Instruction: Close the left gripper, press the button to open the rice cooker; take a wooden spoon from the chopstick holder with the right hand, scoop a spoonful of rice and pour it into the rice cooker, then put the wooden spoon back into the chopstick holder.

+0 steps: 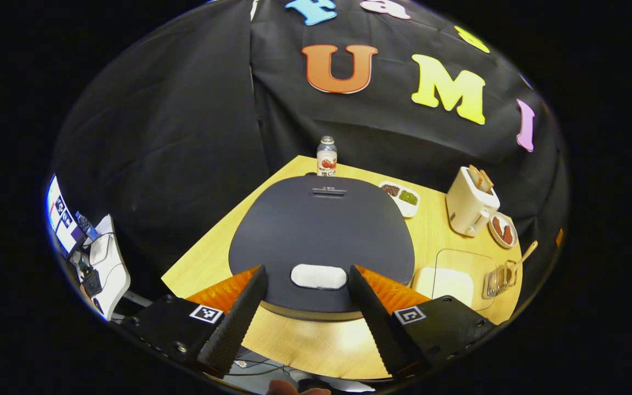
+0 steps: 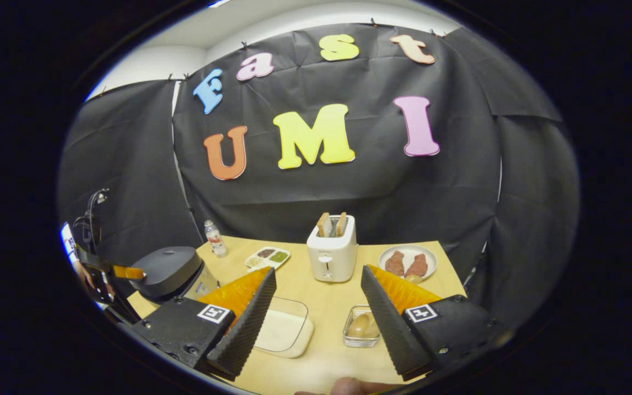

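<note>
Rice cooker (image 1: pixel 321 241) sits directly ahead of the left gripper (image 1: pixel 308 291), lid down, its pale oblong button (image 1: pixel 319 276) lying between the two spread fingers; the jaws stand wide apart and hold nothing. Beyond the cooker's far edge a small bottle (image 1: pixel 326 156) stands upright, and to the right of it lies a divided dish (image 1: pixel 401 197) of dark and green fillings. Further right of this gripper are the toaster (image 1: pixel 470 201) with bread slices in its slots, a plate (image 1: pixel 502 230) just beside it, a clear lidded box of rice (image 1: pixel 447 280), and the glass chopstick holder (image 1: pixel 500 280) with the wooden spoon (image 1: pixel 522 258) leaning out of it.

In the right gripper view, the right gripper (image 2: pixel 319 307) is also wide open and empty above the table (image 2: pixel 316 356). The rice box lies just inside its left finger, the chopstick holder beside its right finger, and the toaster straight ahead between them. The cooker is well off to its left.
</note>
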Demonstrator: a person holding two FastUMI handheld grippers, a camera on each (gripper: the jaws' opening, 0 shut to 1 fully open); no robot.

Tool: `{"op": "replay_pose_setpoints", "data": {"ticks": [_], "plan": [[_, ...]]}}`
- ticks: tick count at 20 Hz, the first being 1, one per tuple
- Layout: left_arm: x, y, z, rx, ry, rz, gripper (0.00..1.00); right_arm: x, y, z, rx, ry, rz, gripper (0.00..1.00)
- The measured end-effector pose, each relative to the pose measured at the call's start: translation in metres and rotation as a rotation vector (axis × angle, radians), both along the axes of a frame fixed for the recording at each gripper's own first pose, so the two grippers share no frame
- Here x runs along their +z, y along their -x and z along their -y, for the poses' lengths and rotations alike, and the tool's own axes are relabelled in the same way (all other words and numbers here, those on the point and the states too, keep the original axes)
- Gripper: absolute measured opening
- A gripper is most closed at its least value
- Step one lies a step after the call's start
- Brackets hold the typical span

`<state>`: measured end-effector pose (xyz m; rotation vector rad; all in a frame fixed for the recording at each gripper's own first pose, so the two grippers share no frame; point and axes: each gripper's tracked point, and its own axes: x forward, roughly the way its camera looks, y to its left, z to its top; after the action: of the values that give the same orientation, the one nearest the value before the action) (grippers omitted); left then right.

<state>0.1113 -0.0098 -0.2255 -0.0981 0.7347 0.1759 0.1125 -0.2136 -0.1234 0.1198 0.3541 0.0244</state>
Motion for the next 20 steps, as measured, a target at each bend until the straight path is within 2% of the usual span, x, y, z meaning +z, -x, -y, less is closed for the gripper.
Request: {"op": "replay_pose_setpoints", "data": {"ticks": [6, 7, 10, 14, 15, 17, 20], "plan": [[-0.012, 0.010, 0.005, -0.044, 0.023, 0.011, 0.99, 0.016, 0.035, -0.032, -0.028, 0.025, 0.008, 1.00], [-0.019, 0.017, 0.007, -0.050, 0.027, -0.020, 1.00, 0.018, 0.042, -0.038, -0.030, 0.037, 0.010, 1.00], [-0.017, 0.013, 0.006, -0.053, 0.027, 0.015, 1.00, 0.035, 0.058, -0.049, -0.049, 0.062, 0.034, 1.00], [-0.014, 0.015, 0.008, -0.094, 0.021, 0.046, 0.99, 0.052, 0.079, -0.053, -0.075, 0.098, 0.062, 1.00], [-0.013, 0.018, 0.012, -0.102, 0.033, 0.052, 0.99, 0.058, 0.084, -0.052, -0.086, 0.106, 0.076, 0.99], [-0.016, 0.031, 0.023, -0.101, 0.118, 0.028, 0.98, 0.071, 0.096, -0.051, -0.115, 0.119, 0.099, 0.99], [0.006, 0.041, 0.031, -0.127, 0.132, 0.116, 0.95, 0.089, 0.118, -0.053, -0.161, 0.113, 0.136, 1.00]]}}
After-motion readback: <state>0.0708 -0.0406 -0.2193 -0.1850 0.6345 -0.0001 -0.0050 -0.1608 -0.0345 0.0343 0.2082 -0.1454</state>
